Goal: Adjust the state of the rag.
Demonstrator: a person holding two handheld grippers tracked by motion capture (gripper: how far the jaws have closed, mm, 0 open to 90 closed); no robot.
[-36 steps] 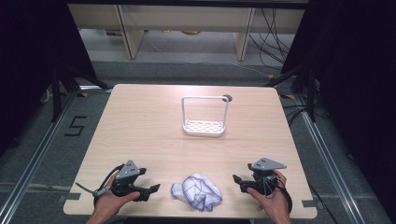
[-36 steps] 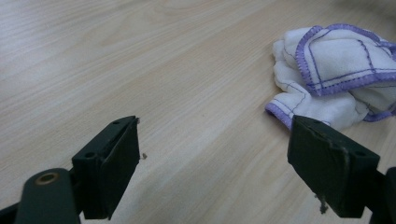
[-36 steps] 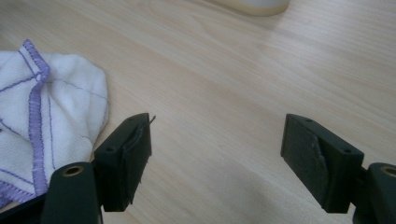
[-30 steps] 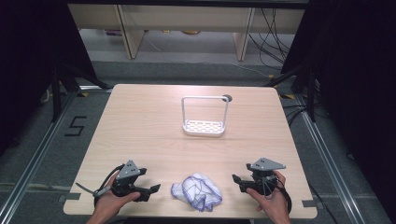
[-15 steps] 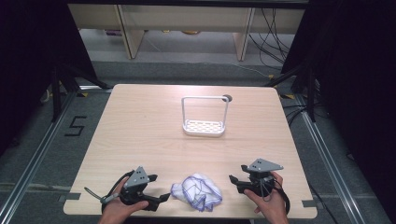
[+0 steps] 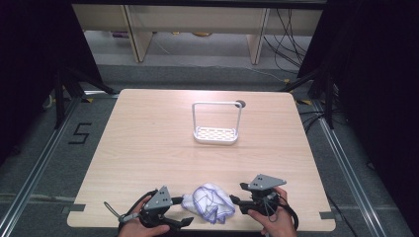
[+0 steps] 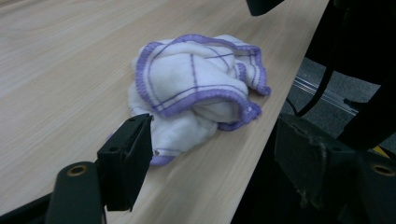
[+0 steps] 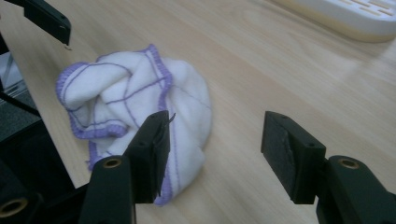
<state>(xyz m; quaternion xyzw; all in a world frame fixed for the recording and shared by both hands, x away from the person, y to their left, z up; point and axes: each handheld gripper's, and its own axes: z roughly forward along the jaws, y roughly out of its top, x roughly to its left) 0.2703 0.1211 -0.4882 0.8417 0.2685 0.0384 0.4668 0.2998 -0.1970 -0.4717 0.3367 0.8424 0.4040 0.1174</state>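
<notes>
At table's [image 6: 148,143] near edge, crumpled cloth [image 6: 208,203] sits between both grippers. Left gripper [image 6: 184,212] and right gripper [image 6: 236,193] have jaws apart, just been closing, nothing clamped; flanking it, likely to pinch opposite edges.

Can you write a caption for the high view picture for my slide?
Two hand-held grippers, left and right, flank a crumpled cloth.

Soft fleecy cloth [image 6: 208,203]; matt wood-grain table [image 6: 148,143].
</notes>
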